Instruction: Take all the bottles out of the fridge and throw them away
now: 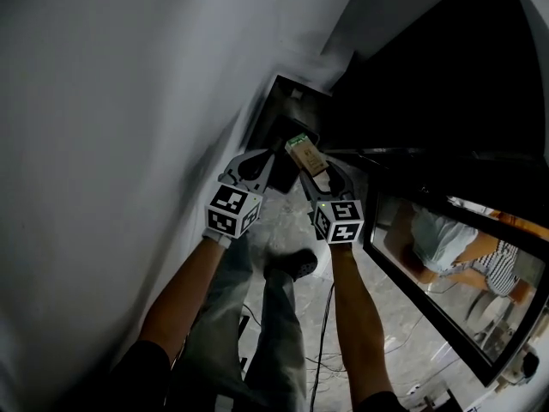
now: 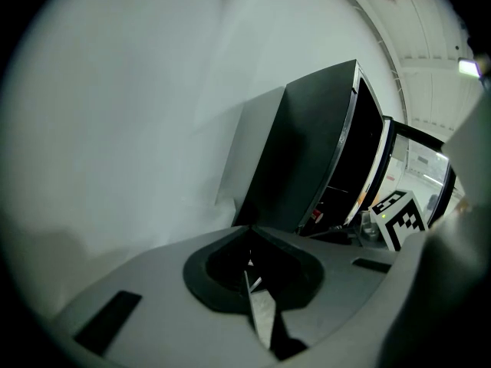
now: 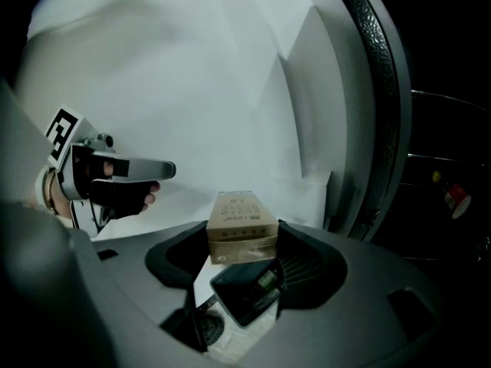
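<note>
The right gripper [image 3: 244, 245] is clamped on a small tan carton [image 3: 241, 219], held over a dark container [image 1: 257, 118] by the wall. The carton looks light, stiff-sided and crushable, so its flat sides are best pinched gently. The left gripper [image 2: 253, 271] is closed and empty.

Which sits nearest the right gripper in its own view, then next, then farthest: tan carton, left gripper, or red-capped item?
1. tan carton, held between its jaws.
2. left gripper, off to the left.
3. red-capped item, far right inside the fridge.
</note>
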Available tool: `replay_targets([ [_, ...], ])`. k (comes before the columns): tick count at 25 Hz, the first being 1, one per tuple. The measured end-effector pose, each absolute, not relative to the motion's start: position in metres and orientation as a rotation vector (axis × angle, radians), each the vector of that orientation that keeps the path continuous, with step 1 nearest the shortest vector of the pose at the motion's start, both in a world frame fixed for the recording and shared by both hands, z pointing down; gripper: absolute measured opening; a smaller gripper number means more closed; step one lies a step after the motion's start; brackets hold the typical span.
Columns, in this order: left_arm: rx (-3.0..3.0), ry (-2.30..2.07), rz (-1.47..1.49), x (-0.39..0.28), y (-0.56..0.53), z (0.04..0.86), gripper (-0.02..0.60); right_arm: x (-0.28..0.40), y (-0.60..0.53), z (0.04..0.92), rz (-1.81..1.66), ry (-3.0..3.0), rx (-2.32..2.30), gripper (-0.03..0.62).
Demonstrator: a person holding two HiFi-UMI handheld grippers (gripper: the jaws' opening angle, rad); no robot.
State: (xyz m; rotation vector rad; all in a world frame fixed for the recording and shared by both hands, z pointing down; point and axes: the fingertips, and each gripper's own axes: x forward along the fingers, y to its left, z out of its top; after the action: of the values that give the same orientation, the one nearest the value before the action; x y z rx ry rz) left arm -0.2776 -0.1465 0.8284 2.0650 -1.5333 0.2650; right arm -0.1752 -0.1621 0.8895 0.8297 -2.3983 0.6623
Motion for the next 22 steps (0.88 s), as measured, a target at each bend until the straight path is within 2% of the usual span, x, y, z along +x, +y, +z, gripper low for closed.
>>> replay_targets([
  [10,2.045,-1.553,0.256,-0.293,-0.154,0.833,-0.002,-0.210,-0.168,0.896,0.695,-2.424,0.757,0.279],
  [13,2.033,-1.556,0.257,-0.298,-0.151,0.836,-0.002,-0.220,-0.163,0.910,0.779,-2.390,0.713,0.369],
  [17,2.031,-1.551,0.267,-0.293,-0.143,0.831,-0.002,-0.203,-0.152,0.914,0.763,-2.350,0.730,0.373],
  [22,2.002,-1.567,0.256,-0.284,-0.132,0.812,-0.002,-0.164,-0.142,0.876,0.740,-2.376,0.779,0.368],
])
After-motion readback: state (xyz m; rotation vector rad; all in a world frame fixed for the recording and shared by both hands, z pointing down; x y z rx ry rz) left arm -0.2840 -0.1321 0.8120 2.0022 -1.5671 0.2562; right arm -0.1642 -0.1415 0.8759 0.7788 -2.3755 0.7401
